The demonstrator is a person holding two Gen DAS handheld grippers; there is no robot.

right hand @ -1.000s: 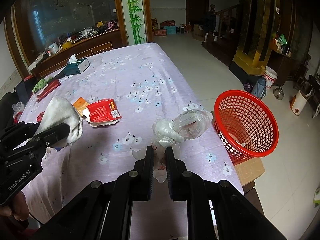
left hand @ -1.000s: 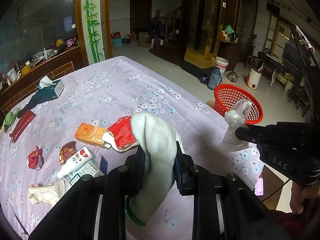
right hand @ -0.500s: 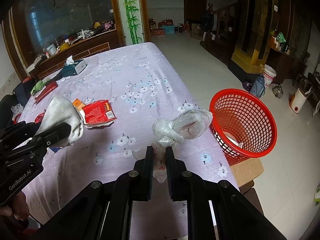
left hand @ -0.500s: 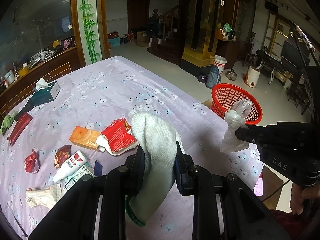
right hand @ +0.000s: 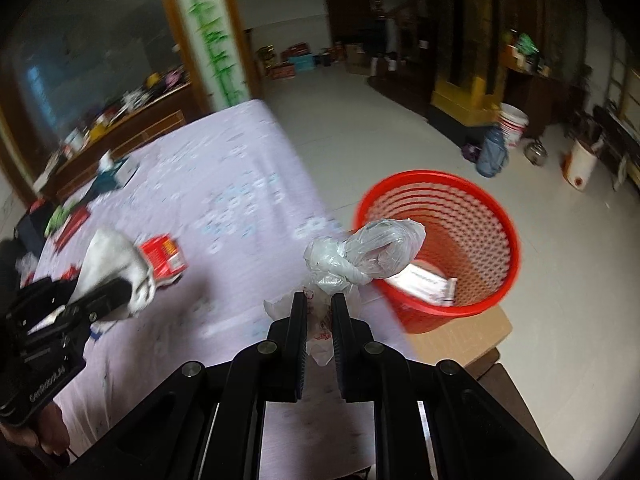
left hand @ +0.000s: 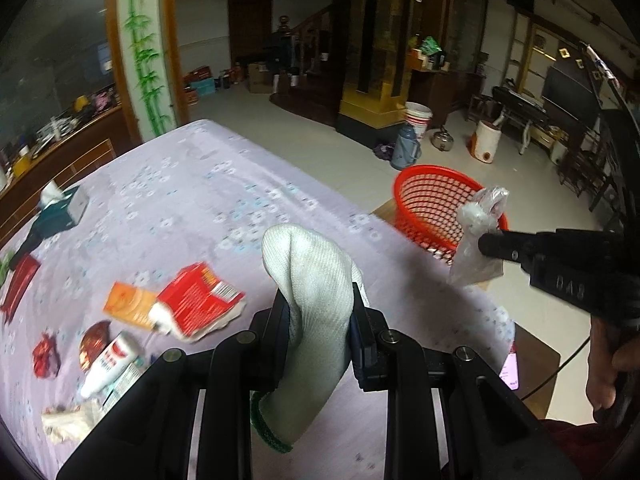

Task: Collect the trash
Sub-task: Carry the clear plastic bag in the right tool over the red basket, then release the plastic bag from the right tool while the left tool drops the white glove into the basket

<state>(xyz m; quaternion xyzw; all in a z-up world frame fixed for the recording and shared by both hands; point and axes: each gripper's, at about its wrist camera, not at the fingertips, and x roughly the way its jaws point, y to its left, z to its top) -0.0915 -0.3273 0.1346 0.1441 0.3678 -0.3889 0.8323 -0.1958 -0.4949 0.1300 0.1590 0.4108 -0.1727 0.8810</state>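
My left gripper [left hand: 320, 308] is shut on a white knitted glove [left hand: 316, 280] with a green cuff, held above the purple flowered tablecloth [left hand: 192, 200]. My right gripper [right hand: 319, 304] is shut on a knotted clear plastic bag [right hand: 368, 252], at the table's right edge, close to the red mesh basket [right hand: 492, 216] on the floor. A white packet [right hand: 428, 284] lies inside the basket. From the left wrist view the bag [left hand: 480, 220] hangs in front of the basket [left hand: 432, 200].
On the cloth lie a red carton [left hand: 200, 300], an orange box [left hand: 128, 304], a white tube [left hand: 108, 364], red wrappers [left hand: 44, 356], crumpled paper [left hand: 68, 424] and a tissue box [left hand: 60, 208]. A cardboard box [right hand: 460, 332] sits under the basket. A phone [left hand: 510, 368] lies at the table edge.
Both grippers have swung right toward the basket, which looms larger and nearer. The bag is now in front of the basket's rim. Both grips are unchanged.
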